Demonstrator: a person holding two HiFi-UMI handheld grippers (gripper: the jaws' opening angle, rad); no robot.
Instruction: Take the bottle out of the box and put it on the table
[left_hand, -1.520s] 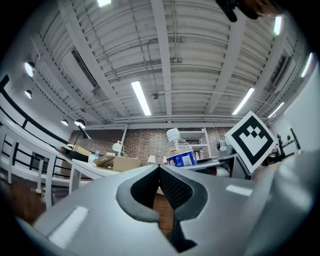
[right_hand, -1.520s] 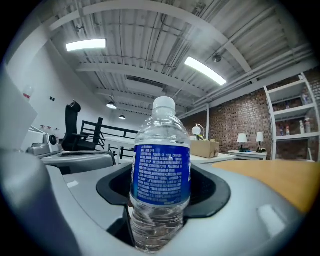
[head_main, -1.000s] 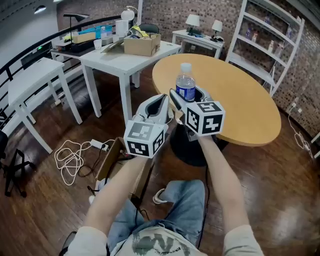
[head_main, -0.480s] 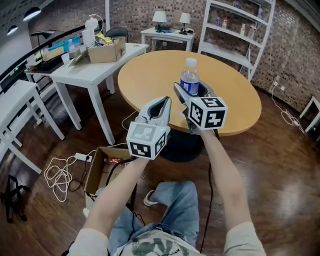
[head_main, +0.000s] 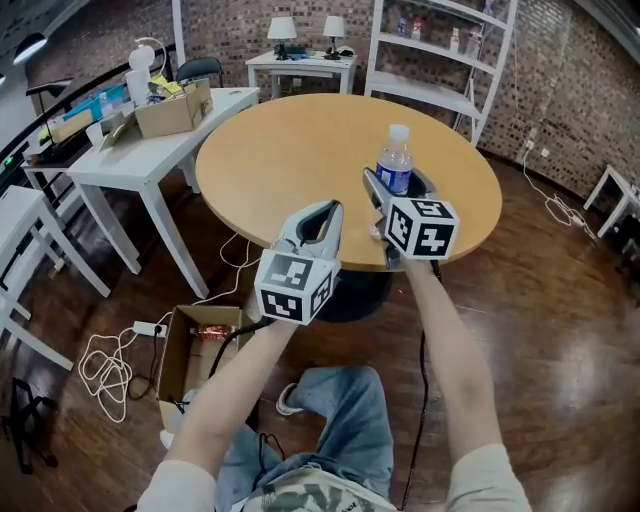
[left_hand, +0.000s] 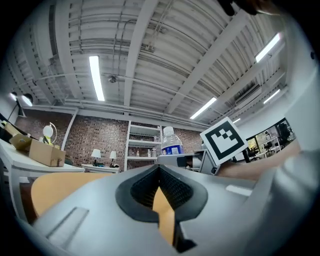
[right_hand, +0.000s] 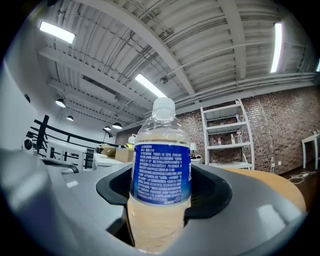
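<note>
Right claw is clamped on a clear plastic bottle w/ blue label and white cap. Its jaws stand wide, pads pressing both sides of the body at label height. Bottle is upright, pale liquid inside. It's held over the round tan wooden table, near the table's front-right rim. Its base is hidden behind the claw, so can't tell if it touches the top.

Left claw hangs just off the table's front edge, beside the right one. Jaws are closed together w/ nothing in them; only a sliver of tabletop shows thru the lower gap.

An open brown cardboard box sits on the dark wood floor, left of the round table's pedestal in head view. Inside is a small red-wrapped item; the rest is in shadow.

A 2nd cardboard box stands on a white square table beyond the round table's left side, w/ yellow stuff poking out.
</note>
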